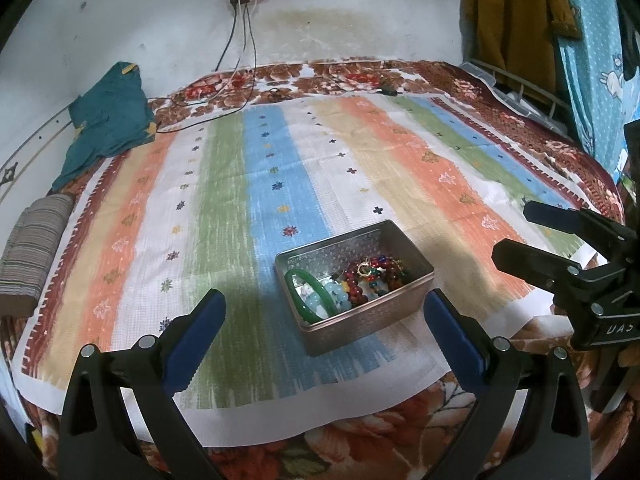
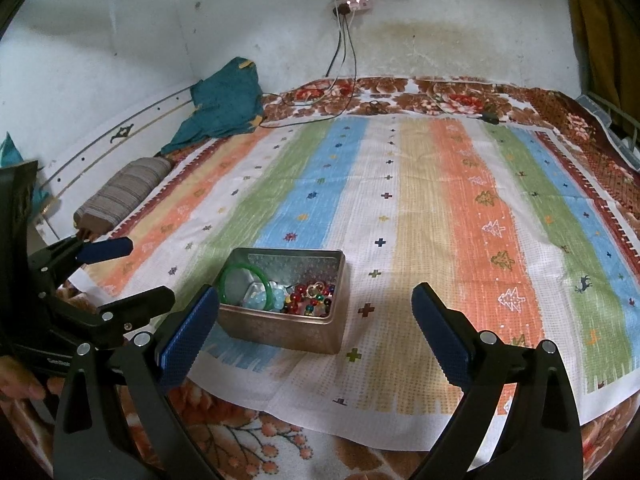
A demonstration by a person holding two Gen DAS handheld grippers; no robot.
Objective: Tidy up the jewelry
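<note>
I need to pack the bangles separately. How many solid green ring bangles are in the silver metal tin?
1. The solid green ring bangle leans at the silver metal tin's left end; beads may hide others.

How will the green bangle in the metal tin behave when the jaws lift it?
The green bangle looks like a rigid, glossy ring, so it would probably keep its shape but may slip between the pads. It leans on the tin wall beside loose bead bracelets, so it might drag them. If dropped, it could roll.

My left gripper (image 1: 325,316) hovers with jaws spread wide, empty. My right gripper (image 2: 316,312) hangs just beside it, likewise agape and holding nothing, both pointing forward.
</note>
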